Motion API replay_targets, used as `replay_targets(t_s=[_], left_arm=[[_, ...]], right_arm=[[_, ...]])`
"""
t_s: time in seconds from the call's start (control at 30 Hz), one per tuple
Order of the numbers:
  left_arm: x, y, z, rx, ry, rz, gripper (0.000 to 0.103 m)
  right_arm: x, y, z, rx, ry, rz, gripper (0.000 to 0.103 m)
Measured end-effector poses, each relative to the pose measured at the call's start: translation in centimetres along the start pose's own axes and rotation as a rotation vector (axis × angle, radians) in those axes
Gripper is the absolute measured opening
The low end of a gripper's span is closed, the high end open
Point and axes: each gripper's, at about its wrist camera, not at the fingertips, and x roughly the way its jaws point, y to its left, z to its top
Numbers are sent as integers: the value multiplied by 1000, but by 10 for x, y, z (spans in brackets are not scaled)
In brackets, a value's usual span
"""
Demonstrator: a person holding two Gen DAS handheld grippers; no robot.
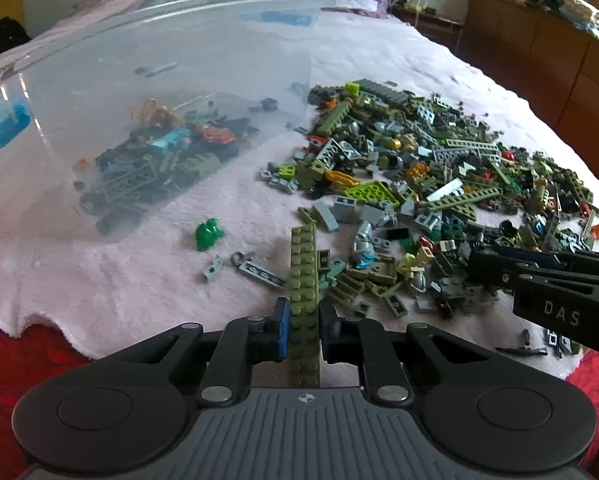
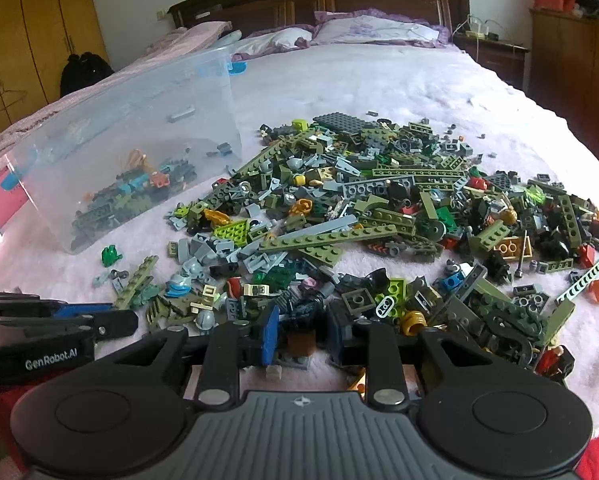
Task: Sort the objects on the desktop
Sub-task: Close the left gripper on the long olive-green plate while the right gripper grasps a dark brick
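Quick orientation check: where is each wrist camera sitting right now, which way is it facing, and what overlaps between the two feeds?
Left wrist: on the left gripper, angled down across the bed at the clear plastic bin; its fingers pinch a long olive studded plate; the right gripper enters from the right.
Right wrist: on the right gripper, angled down over the brick pile toward the headboard; the left gripper shows at left.
Shared: bin, pile, small green piece, pink blanket.

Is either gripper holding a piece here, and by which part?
The left gripper clamps a long olive green plate across its width at the near end. The right gripper has small pieces between its pads; a hold cannot be told.
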Motion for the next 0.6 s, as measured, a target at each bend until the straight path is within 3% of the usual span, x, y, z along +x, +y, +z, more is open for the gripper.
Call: replay_targets(t_s=[0.27,0.4,0.6], left_arm=[[7,2,-1,-11,3,-4,24],[2,1,1,-1,-3,-11,17],[-14,-3,10,6,-51,-22,17]], right_arm=[[-2,-2,0,13,2,0,26],[-4,-1,1,8,-1,0,26],[-13,0,7,8,-35,6,26]])
